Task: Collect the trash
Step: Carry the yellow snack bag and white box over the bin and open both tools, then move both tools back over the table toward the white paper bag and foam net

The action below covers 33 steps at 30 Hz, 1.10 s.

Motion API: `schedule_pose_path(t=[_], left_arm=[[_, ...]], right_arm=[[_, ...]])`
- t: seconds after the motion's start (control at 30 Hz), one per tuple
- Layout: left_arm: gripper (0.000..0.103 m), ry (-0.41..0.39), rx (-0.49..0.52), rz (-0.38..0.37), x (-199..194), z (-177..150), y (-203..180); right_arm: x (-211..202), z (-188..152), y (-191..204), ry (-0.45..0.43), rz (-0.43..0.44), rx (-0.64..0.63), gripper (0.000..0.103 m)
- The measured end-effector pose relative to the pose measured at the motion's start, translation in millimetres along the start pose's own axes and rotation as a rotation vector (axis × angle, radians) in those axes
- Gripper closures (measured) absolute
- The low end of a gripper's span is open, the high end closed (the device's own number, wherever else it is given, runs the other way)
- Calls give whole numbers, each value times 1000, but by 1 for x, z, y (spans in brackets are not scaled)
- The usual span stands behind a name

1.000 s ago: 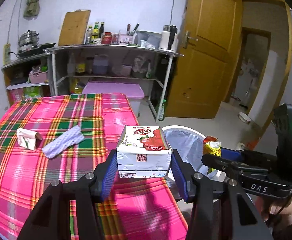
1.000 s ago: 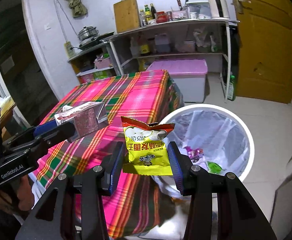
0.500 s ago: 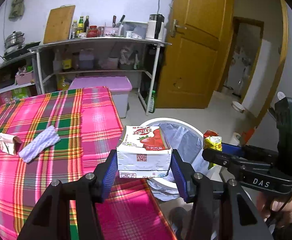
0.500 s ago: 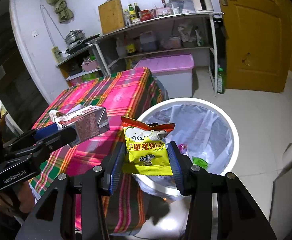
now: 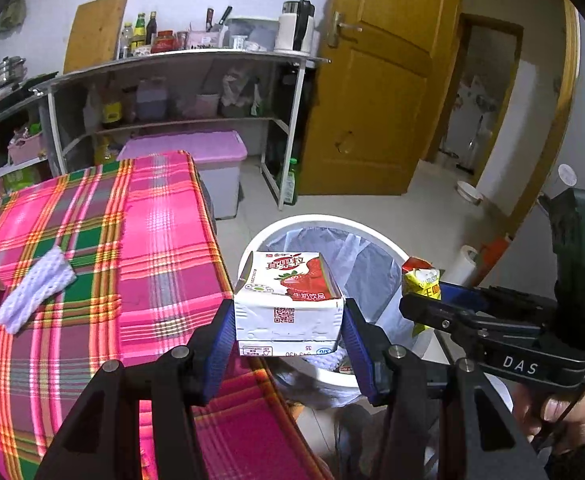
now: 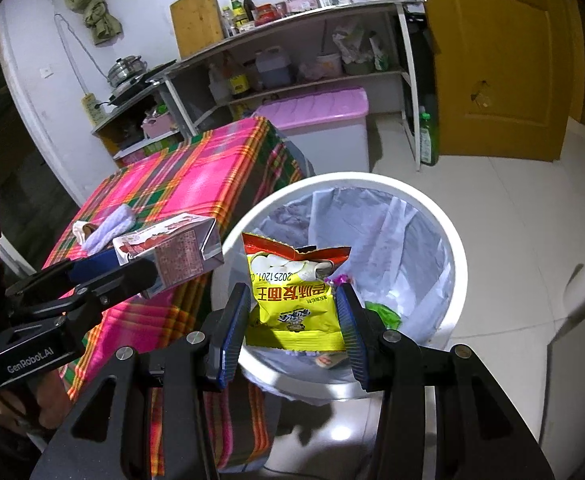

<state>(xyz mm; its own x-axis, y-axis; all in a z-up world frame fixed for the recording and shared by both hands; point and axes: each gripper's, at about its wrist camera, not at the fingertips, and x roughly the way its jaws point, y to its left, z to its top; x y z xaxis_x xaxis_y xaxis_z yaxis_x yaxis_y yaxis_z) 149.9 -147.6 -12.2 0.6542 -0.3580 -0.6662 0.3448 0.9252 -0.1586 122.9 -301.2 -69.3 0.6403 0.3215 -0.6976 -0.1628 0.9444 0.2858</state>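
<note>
The right gripper (image 6: 294, 322) is clamping a yellow snack bag (image 6: 296, 300) directly above the lined trash bin (image 6: 448, 240). The left gripper (image 5: 288, 338) is gripping a strawberry milk carton (image 5: 288, 304) beside the bin's nine o'clock rim, farther from the opening.

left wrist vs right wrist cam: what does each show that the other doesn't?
Left wrist only: the milk carton's strawberry front face, a doorway into a further room. Right wrist only: the snack bag's printed front, trash at the bottom of the bin, a green cloth on the wall. Both: left gripper and right gripper each clamping its item, plaid table, shelves.
</note>
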Motion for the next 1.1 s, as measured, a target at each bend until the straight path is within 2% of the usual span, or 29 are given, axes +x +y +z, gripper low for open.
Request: schedule_pose_path(t=[0.67, 0.87, 1.1], left_arm=[[50, 159, 3, -56, 69, 4, 0], [50, 158, -3, -62, 68, 3, 1], [50, 99, -20, -76, 45, 7, 3]], right_arm=[[43, 0, -33, 106, -56, 61, 56], [38, 1, -34, 90, -58, 65, 54], [20, 4, -26, 51, -39, 54, 54]])
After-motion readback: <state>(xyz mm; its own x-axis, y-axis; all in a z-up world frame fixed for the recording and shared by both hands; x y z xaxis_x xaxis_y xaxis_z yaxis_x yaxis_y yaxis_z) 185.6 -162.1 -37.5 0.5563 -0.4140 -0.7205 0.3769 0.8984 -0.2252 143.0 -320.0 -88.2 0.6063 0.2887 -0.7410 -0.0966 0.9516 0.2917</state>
